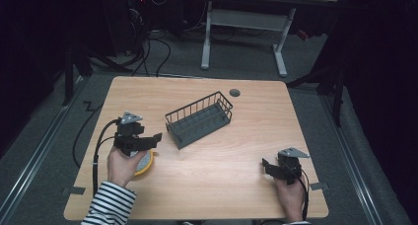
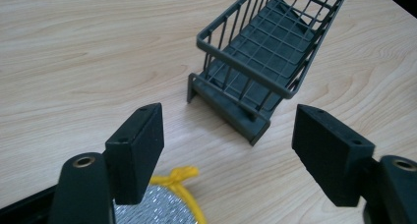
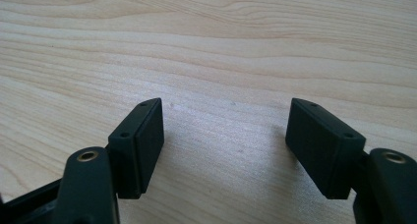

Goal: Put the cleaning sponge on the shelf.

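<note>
High view: left gripper (image 1: 156, 136) sits at the table's (image 1: 246, 195) left side, held in the left hand (image 1: 121, 166) with a striped sleeve (image 1: 109, 205) behind it. It points right and slightly away, toward the wire basket (image 1: 199, 119). The round silver scrubber with yellow trim (image 1: 144, 162) lies flat on the table right under that gripper, mostly covered by it. Basket is mid-table, just beyond the jaws; its long axis runs diagonally, near-left to far-right. Right gripper (image 1: 265, 164) is at the near right, in the right hand (image 1: 290, 198), pointing left, well apart from the rest.

Left gripper view: jaws spread wide with nothing between them — scrubber (image 2: 162, 209) is below, by the left jaw. Basket (image 2: 268, 52) lies ahead, short end facing the camera.

Right gripper view: jaws wide apart over bare wood — nothing held.
</note>
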